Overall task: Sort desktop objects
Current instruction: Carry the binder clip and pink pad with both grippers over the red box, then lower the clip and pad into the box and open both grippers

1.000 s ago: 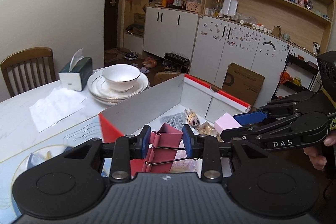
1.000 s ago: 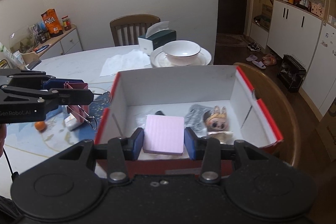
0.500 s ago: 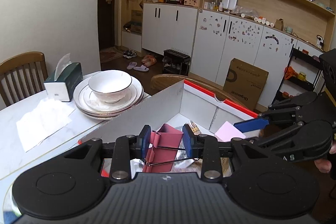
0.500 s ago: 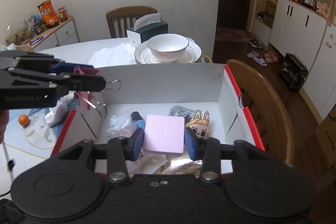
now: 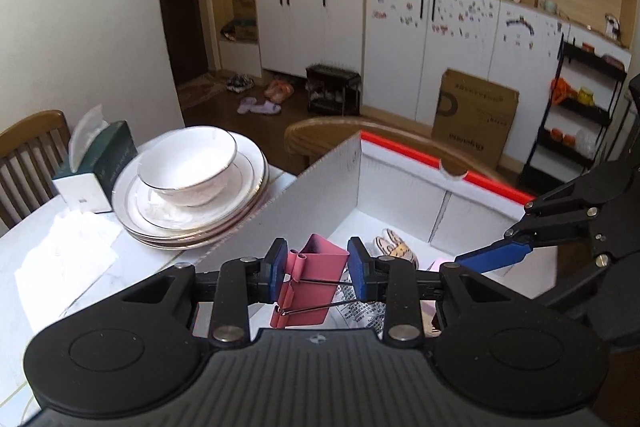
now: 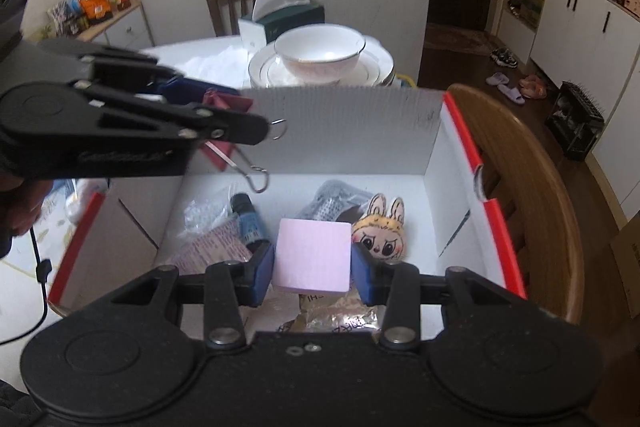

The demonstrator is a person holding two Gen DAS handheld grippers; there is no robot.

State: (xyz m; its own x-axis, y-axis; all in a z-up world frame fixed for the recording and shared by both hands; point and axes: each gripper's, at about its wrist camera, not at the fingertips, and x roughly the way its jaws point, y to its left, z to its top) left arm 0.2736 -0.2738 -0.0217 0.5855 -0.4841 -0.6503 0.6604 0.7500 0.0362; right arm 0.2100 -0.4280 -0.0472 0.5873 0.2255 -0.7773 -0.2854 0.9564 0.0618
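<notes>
Both hand-held grippers moved over box [image 6: 400, 131]; sticky-note pad [image 6: 313, 255] clamped in right.

Room was lit pretty evenly, soft daylight-ish, no hard shadows anywhere. The white bowl [image 5: 188, 167] and the pale desk [image 5: 60, 259] were close to blown out. Heavy fisheye bend in both views, the cabinets [image 5: 432, 39] curved hard near the edges. The left tongs [image 6: 224, 125] looked motion-smeared in the right view, and the corners went dark.
</notes>
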